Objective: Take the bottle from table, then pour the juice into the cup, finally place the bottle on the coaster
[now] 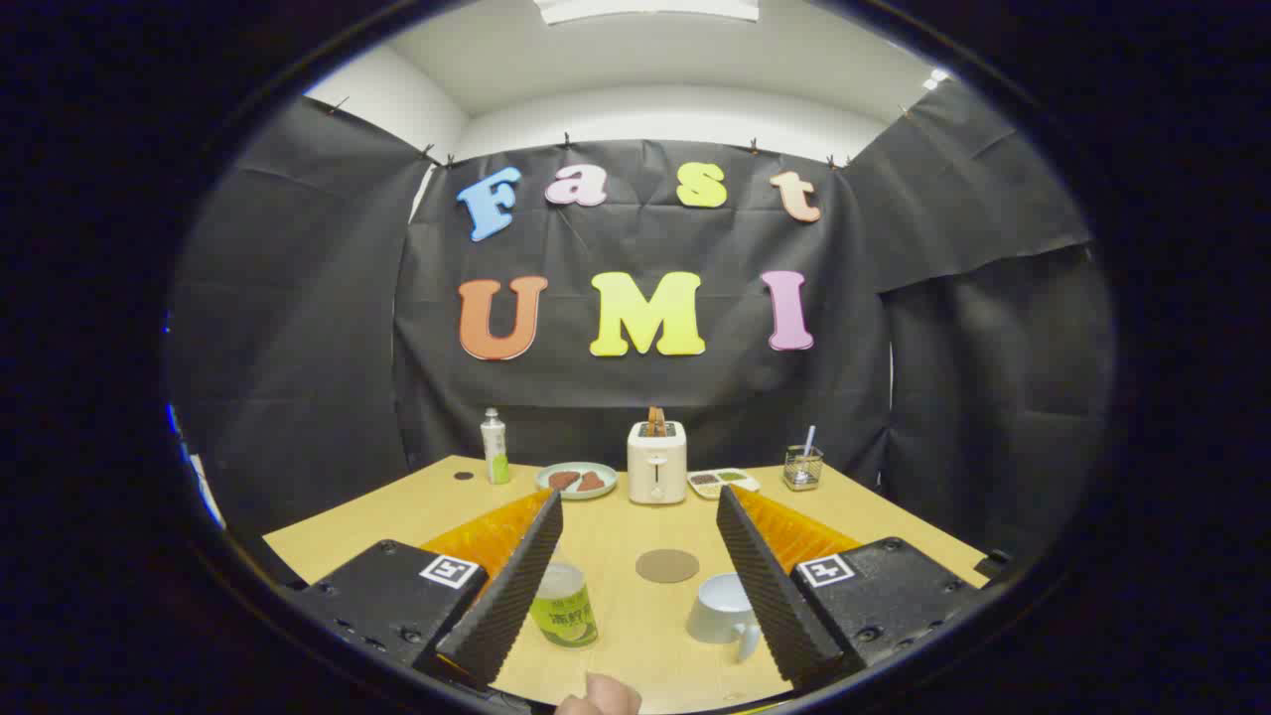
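I'm looking into a staged recording booth, not a real kitchen: black cloth [298, 328] is clipped up as walls under a plain white ceiling [645, 70], and a light wooden desk [635, 636] carries breakfast props, namely a toaster [656, 462], a plate [576, 481] and a sectioned dish [723, 482].

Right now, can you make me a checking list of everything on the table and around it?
Surface: light wooden table, looks dry.
Job's things: green-labelled bottle stands upright by the left finger; white cup by the right finger; round brown coaster lies bare just beyond them.
Clutter: second bottle, plate with brown pieces, white toaster, divided tray, clear holder, all at the far side.
Grippers: hand-held gripper open, holding nothing.
Cables: nothing seen.
Surroundings: black cloth wall; a fingertip near the table's close edge.
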Demonstrator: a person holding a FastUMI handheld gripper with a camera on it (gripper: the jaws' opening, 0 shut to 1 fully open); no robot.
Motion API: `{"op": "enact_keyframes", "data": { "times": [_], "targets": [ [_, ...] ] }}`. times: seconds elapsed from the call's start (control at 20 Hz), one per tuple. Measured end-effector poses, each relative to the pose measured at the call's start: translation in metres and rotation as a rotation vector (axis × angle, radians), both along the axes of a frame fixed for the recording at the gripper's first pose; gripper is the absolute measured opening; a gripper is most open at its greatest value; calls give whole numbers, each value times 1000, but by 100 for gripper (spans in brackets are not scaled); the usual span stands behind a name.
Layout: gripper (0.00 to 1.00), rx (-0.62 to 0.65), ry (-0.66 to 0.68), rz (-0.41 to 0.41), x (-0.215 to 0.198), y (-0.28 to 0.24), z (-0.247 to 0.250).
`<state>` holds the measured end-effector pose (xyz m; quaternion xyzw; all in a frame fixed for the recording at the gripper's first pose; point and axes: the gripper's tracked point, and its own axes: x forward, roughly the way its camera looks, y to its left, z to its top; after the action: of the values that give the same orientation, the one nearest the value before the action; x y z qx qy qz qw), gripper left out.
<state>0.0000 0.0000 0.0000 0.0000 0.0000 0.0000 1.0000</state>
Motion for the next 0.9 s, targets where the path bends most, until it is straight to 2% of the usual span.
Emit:
{"op": "enact_keyframes", "data": {
  "times": [0.4, 0.9],
  "targets": [
    [100, -24, -19, -19, 1, -6, 15],
    [100, -4, -11, 3, 4, 10, 11]
  ]
}}
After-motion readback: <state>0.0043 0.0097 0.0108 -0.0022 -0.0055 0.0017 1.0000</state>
